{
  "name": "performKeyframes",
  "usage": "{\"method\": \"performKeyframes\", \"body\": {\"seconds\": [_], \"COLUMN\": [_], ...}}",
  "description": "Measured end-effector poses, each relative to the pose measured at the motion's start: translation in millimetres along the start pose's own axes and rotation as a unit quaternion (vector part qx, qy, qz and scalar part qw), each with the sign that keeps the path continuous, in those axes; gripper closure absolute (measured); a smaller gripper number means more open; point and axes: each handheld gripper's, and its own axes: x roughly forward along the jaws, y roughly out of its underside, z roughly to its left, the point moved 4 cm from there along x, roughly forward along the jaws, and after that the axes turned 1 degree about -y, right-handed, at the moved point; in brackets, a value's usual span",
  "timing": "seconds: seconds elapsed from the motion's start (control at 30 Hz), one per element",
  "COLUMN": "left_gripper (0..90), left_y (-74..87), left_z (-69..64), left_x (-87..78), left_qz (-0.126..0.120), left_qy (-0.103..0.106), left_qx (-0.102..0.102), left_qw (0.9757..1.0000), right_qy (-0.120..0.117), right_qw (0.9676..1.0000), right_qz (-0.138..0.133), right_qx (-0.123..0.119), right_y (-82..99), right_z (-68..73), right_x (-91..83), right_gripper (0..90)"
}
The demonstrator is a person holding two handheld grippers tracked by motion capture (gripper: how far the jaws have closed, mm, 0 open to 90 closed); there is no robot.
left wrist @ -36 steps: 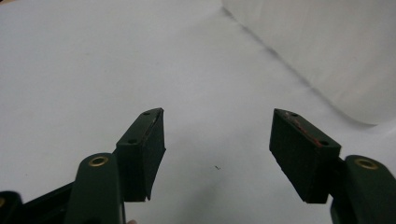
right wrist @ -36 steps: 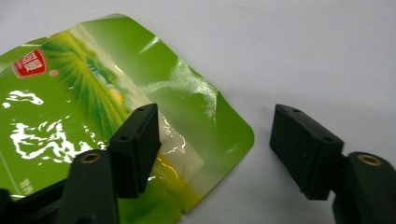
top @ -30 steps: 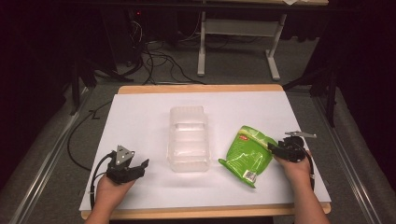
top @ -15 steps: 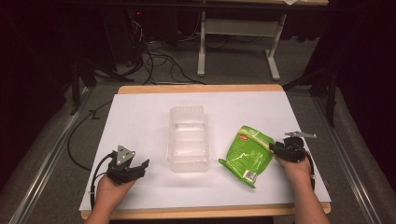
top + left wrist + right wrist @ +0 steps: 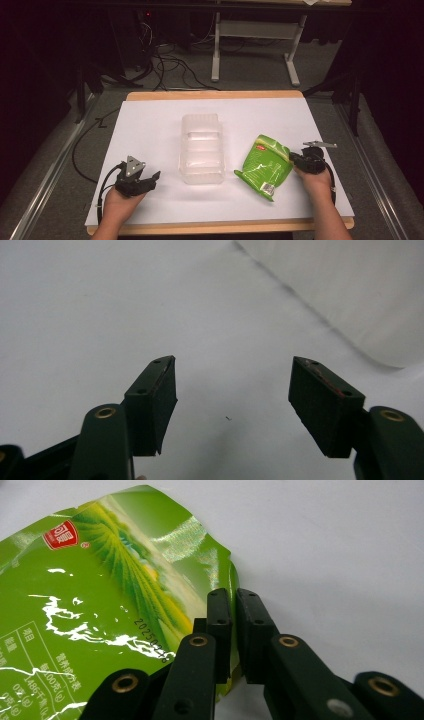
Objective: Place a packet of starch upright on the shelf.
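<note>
Right gripper view: right gripper (image 5: 233, 630) has just closed, clamping glossy green foil pouch (image 5: 100, 605) edge, lower centre; left gripper (image 5: 232, 400) released.

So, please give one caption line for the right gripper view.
Right gripper pinching the edge of a green foil snack bag lying on the white table.

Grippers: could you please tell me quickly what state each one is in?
Left gripper: open, holding nothing.
Right gripper: just closed on the green bag's edge.

Container (image 5: 201, 150) lies mid-table (image 5: 150, 120); pouch (image 5: 264, 161) just right of it, apart
</note>
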Motion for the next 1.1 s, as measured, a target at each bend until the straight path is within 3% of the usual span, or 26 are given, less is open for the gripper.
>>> {"method": "performKeyframes", "body": {"seconds": [0.33,0.63,0.73,0.83,1.1], "left_gripper": [36.2,36.2,36.2,36.2,36.2], "left_y": [0.1,-0.3,-0.4,-0.4,-0.7], "left_z": [0.8,1.8,1.7,1.7,1.5], "left_x": [-0.3,-1.2,-1.5,-1.3,-1.9], "left_qz": [0.000,-0.003,-0.004,-0.004,-0.008], "left_qy": [-0.002,-0.002,-0.001,-0.001,0.000], "left_qx": [0.000,-0.002,-0.001,-0.001,-0.001], "left_qw": [1.0000,1.0000,1.0000,1.0000,1.0000], "right_qy": [-0.020,-0.059,-0.078,-0.088,-0.137], "right_qw": [0.9998,0.9969,0.9933,0.9911,0.9775], "right_qz": [-0.007,-0.052,-0.085,-0.100,-0.160], "right_qx": [0.003,0.008,0.007,0.003,-0.015], "right_y": [-1.4,-8.2,-13.1,-16.2,-30.5], "right_z": [0.5,4.2,7.8,10.0,27.8], "right_x": [-4.5,-24.1,-36.3,-42.7,-72.0], "right_gripper": [89.6,90.0,90.0,90.0,90.0]}}
